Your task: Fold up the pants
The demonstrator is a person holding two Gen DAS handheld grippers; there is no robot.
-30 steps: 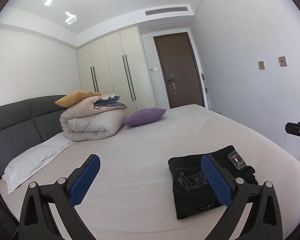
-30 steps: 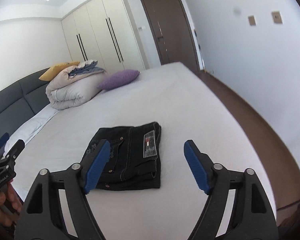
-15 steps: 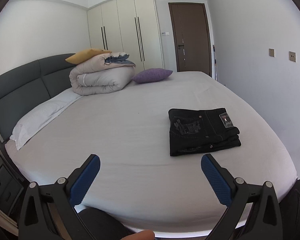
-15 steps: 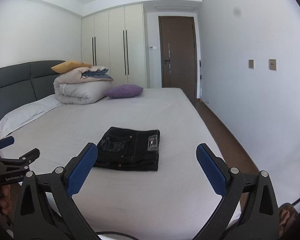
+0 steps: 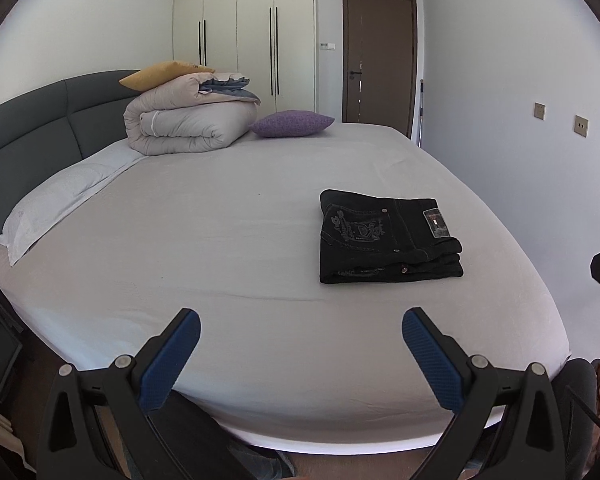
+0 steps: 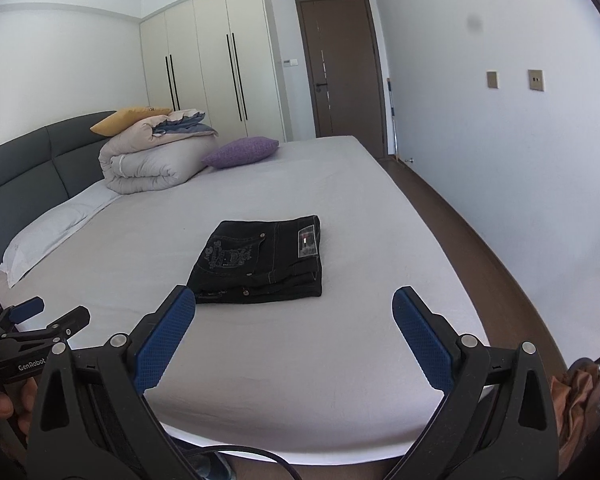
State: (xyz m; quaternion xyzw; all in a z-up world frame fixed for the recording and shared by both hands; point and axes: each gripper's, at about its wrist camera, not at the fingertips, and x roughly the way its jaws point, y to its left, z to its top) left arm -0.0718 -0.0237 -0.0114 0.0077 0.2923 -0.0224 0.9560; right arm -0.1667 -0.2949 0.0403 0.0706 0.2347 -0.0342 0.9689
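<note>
Black jeans (image 5: 384, 236) lie folded in a compact stack on the bed (image 5: 220, 240), toward its right side; they also show in the right wrist view (image 6: 262, 262). My left gripper (image 5: 300, 326) is open and empty, held back over the bed's near edge, well short of the jeans. My right gripper (image 6: 294, 314) is open and empty, just in front of the jeans and apart from them. The left gripper also shows at the left edge of the right wrist view (image 6: 44, 316).
A rolled duvet (image 5: 184, 124) with a yellow pillow, a purple cushion (image 5: 292, 123) and a white pillow (image 5: 64, 200) lie at the head of the bed by the grey headboard (image 5: 32, 132). The floor (image 6: 480, 248) runs along the right wall.
Both grippers have pulled back and away from the folded jeans toward the bed's near edge. The jeans have stayed in place. Both grippers remain open.
</note>
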